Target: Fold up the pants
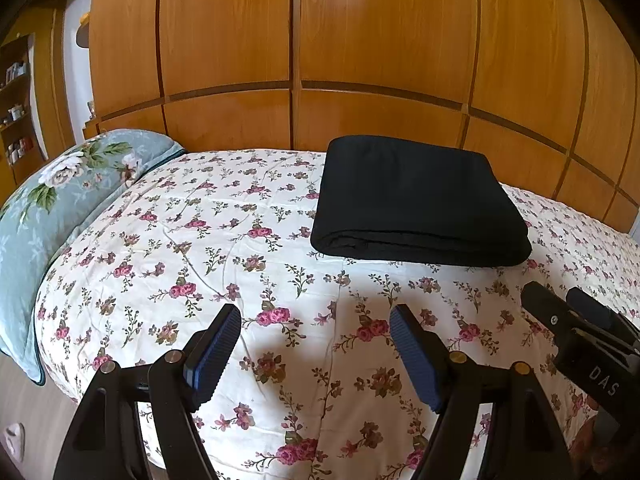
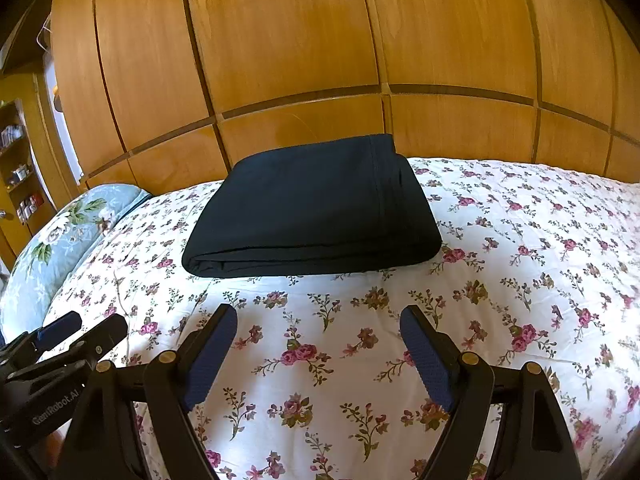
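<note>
A bed covered by a white bedspread [image 1: 208,240] printed with small pink roses fills the view. Black pants [image 1: 416,208], folded into a thick, neat rectangle, lie flat on it toward the far side, right of centre. A pale blue floral pillow [image 1: 60,200] rests at the left end. Wooden wardrobe doors [image 1: 320,40] rise behind the bed. In the foreground the left gripper [image 1: 316,356] hangs above bare bedspread, its blue-padded jaws spread wide and empty. The right gripper [image 1: 568,312] pokes in at the right edge, apart from the pants.
</note>
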